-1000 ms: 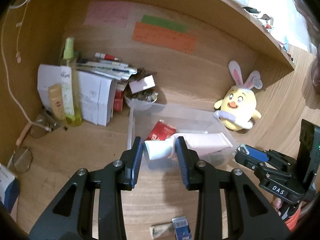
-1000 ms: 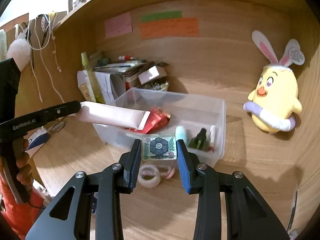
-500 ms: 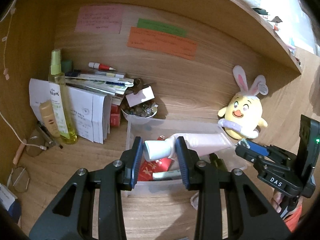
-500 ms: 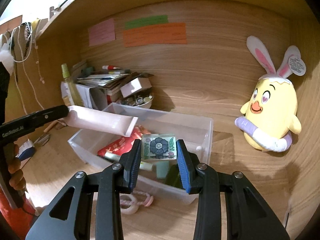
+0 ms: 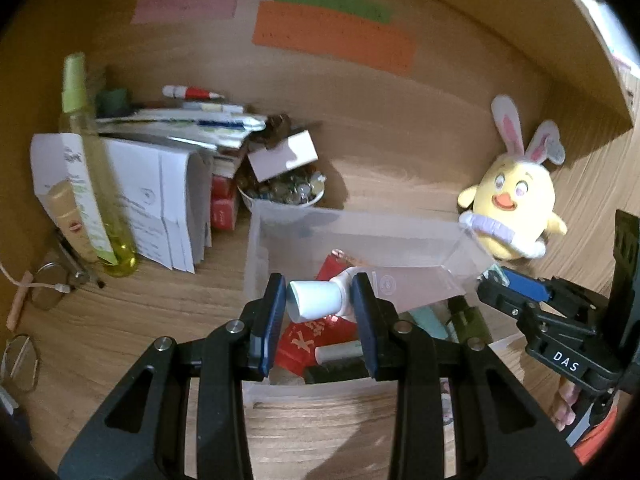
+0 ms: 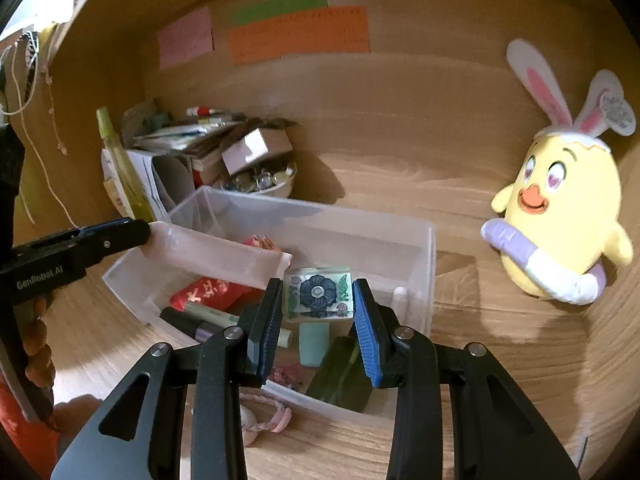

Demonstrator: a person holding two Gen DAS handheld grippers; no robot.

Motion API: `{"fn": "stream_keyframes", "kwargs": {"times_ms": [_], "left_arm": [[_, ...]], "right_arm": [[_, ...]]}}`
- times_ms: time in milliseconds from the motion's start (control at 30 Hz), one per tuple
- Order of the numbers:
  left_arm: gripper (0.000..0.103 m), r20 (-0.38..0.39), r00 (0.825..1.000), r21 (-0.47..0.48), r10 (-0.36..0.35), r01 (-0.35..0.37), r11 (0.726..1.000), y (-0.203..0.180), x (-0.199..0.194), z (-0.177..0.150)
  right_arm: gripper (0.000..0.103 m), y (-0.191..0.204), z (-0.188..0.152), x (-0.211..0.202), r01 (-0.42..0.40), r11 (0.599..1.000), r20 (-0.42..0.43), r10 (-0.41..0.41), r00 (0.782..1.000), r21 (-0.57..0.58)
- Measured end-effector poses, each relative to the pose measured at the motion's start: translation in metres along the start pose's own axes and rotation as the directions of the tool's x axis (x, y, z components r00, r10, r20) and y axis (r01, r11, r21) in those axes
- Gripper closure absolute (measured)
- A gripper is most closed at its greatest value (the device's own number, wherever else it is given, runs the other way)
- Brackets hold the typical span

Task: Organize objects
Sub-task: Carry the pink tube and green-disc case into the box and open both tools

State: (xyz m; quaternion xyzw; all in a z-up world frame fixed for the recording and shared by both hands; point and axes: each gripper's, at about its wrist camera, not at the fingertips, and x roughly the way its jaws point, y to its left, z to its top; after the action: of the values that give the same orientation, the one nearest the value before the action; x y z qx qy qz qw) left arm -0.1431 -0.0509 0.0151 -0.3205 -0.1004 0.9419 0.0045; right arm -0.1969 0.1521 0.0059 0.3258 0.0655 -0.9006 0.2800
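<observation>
Left gripper (image 5: 318,307): clamped on pink tube (image 5: 320,306), over clear bin (image 5: 256,248) for deposit.
Right gripper (image 6: 318,306): clamped on flower tile (image 6: 318,294), bin's 5 o'clock, likewise.

dim warm light, dark fisheye corners, soft blur, shadows on wood.

Both tongs, with tube (image 5: 316,306) and tile (image 6: 318,294), now lower over bin (image 6: 430,256)
</observation>
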Motion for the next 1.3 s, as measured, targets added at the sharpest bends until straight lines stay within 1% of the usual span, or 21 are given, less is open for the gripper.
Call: {"fn": "stream_keyframes", "kwargs": {"times_ms": [100,200,333,467,600,800,900,933,1000,1067,1267,1300], "left_arm": [[0.069,-0.021,1.0,0.022,0.004,-0.003,1.0,-0.004,0.01,-0.002],[0.069,-0.043,0.999,0.032,-0.015,0.016,0.999,-0.008,0.018,-0.005],[0.07,-0.056,0.998,0.047,-0.013,0.016,0.999,-0.012,0.027,-0.006],[0.07,-0.082,0.996,0.049,-0.041,0.045,0.998,-0.014,0.032,-0.008],[0.07,-0.088,0.995,0.049,-0.052,0.057,0.997,-0.015,0.03,-0.007],[0.07,-0.088,0.994,0.039,-0.071,0.074,0.996,-0.013,0.021,-0.008],[0.07,-0.086,0.995,0.048,-0.059,0.064,0.997,-0.014,0.015,-0.01],[0.07,-0.084,0.995,0.05,-0.056,0.06,0.997,-0.014,0.012,-0.011],[0.067,-0.08,0.995,0.051,-0.054,0.058,0.997,-0.014,0.007,-0.011],[0.058,-0.068,0.997,0.051,-0.047,0.051,0.997,-0.013,-0.001,-0.013],[0.043,-0.037,0.999,0.053,-0.032,0.034,0.998,-0.013,-0.022,-0.02],[0.043,-0.036,0.999,0.054,-0.03,0.032,0.998,-0.014,-0.024,-0.021]], "right_arm": [[0.071,0.0,-0.002,0.009,-0.005,1.0,-0.025,0.004,1.0,-0.003],[0.071,0.0,-0.004,0.015,-0.003,1.0,-0.042,0.003,0.999,-0.005],[0.071,-0.002,-0.005,0.022,0.03,1.0,-0.057,-0.03,0.998,-0.009],[0.071,-0.002,-0.005,0.027,0.032,0.999,-0.07,-0.032,0.997,-0.008],[0.071,-0.001,-0.005,0.027,0.038,0.999,-0.071,-0.039,0.997,-0.014],[0.071,0.0,-0.005,0.025,0.026,1.0,-0.081,-0.027,0.996,-0.015],[0.069,0.001,-0.004,0.019,0.024,1.0,-0.07,-0.024,0.997,-0.009],[0.066,0.0,-0.004,0.016,0.021,1.0,-0.063,-0.021,0.998,-0.006],[0.063,0.0,-0.003,0.009,0.018,1.0,-0.047,-0.018,0.999,0.001],[0.059,0.0,-0.003,0.001,0.014,1.0,-0.035,-0.014,0.999,0.005],[0.055,0.002,-0.011,-0.02,0.004,1.0,-0.019,-0.004,1.0,0.014],[0.054,0.002,-0.013,-0.023,0.002,1.0,-0.018,-0.001,1.0,0.017]]}}
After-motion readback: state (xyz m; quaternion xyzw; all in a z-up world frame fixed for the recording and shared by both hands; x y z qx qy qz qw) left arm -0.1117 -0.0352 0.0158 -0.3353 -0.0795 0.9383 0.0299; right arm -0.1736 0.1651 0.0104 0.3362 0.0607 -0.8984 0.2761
